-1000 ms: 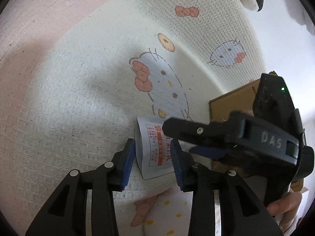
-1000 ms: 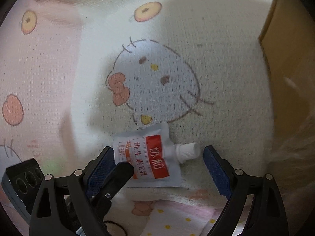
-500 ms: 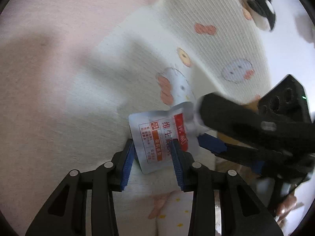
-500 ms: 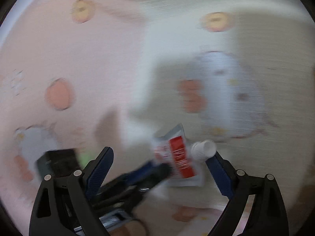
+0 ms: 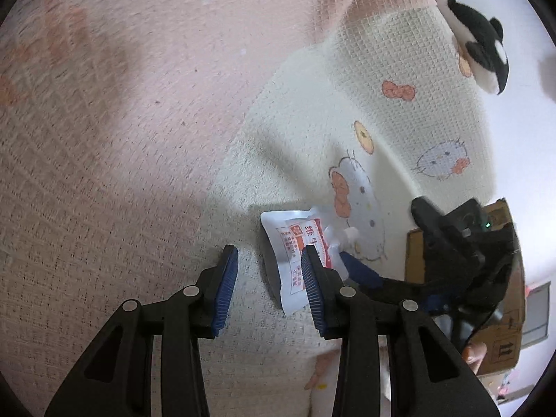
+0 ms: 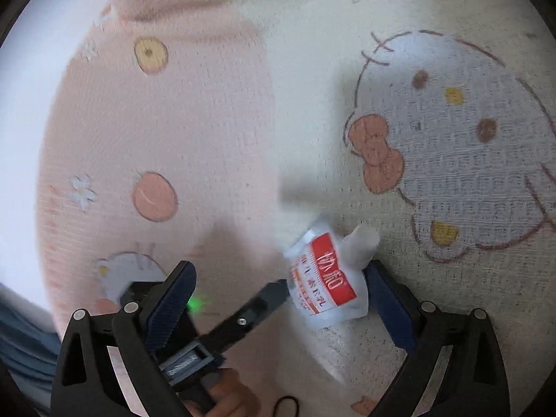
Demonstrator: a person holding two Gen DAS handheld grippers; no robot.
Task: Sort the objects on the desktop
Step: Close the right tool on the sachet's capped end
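The white pouch (image 5: 295,243) with a red label and a white cap lies tilted on the cartoon-cat blanket (image 5: 139,173). My left gripper (image 5: 269,250) stands half open. Its right pad overlaps the pouch, and bare blanket shows between the pouch and its left pad. In the right wrist view the pouch (image 6: 323,285) sits just inside the right pad of my wide-open right gripper (image 6: 279,266). The left gripper's finger (image 6: 257,305) touches the pouch's other edge. The right gripper's body (image 5: 458,253) is at the right of the left wrist view.
A black-and-white orca plush (image 5: 479,41) lies at the blanket's far edge. A cardboard box (image 5: 504,312) stands to the right, behind the right gripper. A black ring (image 6: 286,408) lies near a hand (image 6: 226,399) at the bottom. Blue cloth (image 6: 21,347) is at the lower left.
The pouch, between the left pads before, now sits over at the left gripper's right finger. It has come up from lying flat to tilted. The right gripper swung round, bringing the pouch beside its right pad.
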